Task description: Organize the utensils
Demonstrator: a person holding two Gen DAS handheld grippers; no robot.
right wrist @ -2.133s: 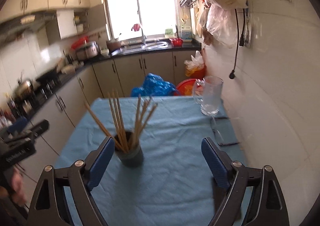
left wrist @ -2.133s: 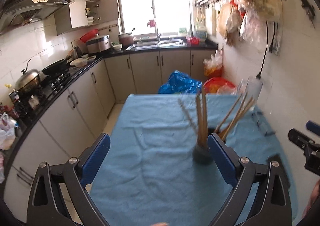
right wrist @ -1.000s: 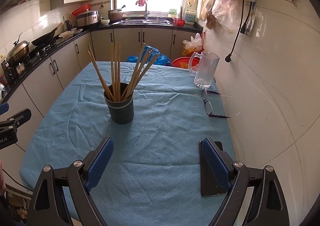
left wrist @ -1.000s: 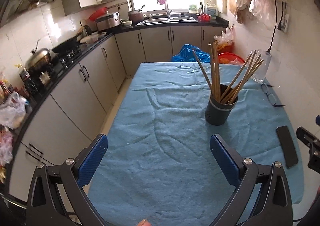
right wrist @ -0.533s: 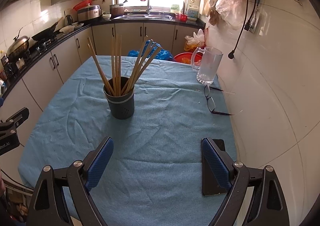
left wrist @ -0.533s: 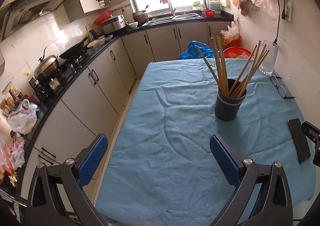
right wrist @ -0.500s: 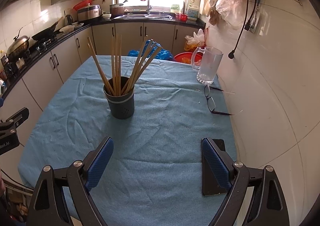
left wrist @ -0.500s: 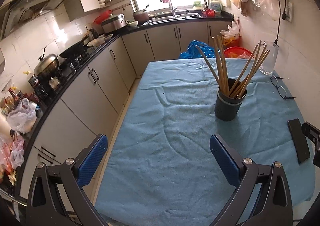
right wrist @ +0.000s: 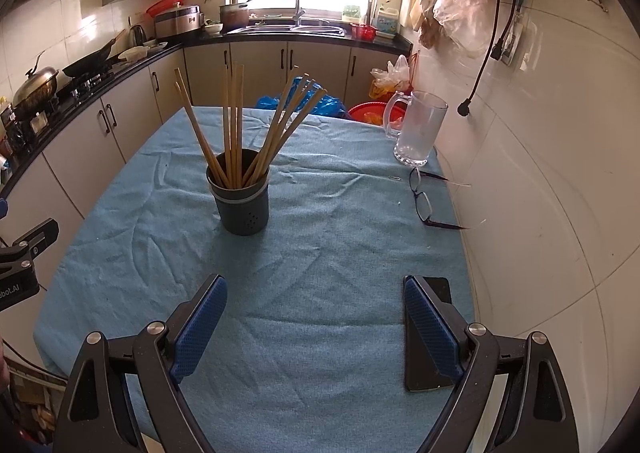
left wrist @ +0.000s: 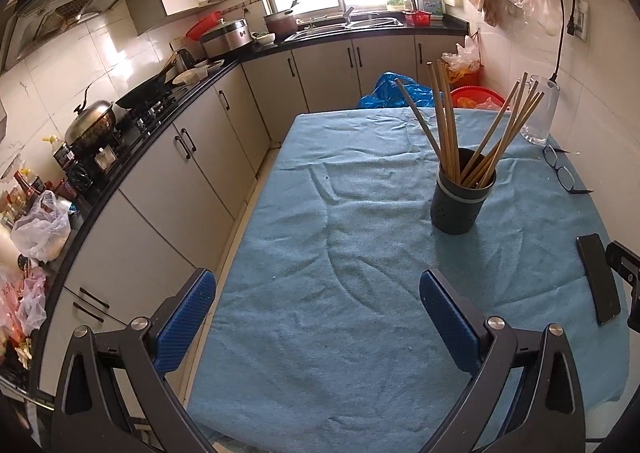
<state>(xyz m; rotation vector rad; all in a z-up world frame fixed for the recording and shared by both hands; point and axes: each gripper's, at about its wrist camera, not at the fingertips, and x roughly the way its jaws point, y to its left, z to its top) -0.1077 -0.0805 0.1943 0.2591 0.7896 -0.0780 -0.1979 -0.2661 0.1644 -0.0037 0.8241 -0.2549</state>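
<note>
A dark grey utensil holder (right wrist: 242, 209) stands upright on the blue cloth (right wrist: 320, 253) that covers the desk, toward the middle of it. Wooden chopsticks (right wrist: 234, 125) stand in the holder and fan out — one bunch leans left, a few stand nearly straight, and another bunch leans right. In the left wrist view the same holder (left wrist: 462, 199) sits right of centre, with the chopsticks (left wrist: 444, 121) spread above its rim.

The right gripper (right wrist: 316, 327) hovers over the near edge of the cloth with its blue-padded fingers (right wrist: 198, 327) spread wide and nothing between them; the holder is well apart from it, farther in and a little left. The left gripper (left wrist: 318, 319) hangs at the near left part of the desk, its fingers (left wrist: 186, 317) likewise wide apart and empty, the left one out past the cloth's edge over the floor gap beside the cabinets.

A black phone (left wrist: 598, 277) lies flat on the cloth at the near right, partly behind the right gripper's right finger in the right wrist view (right wrist: 438, 289). Farther along the right side lie a pair of glasses (right wrist: 424, 201), arms open, and beyond them a clear glass mug (right wrist: 416, 131) stands upright near the wall. A black counter (left wrist: 132, 133) with a lidded pot (left wrist: 90, 123) and a wok runs along the left — a sink sits under the window at the far end.
</note>
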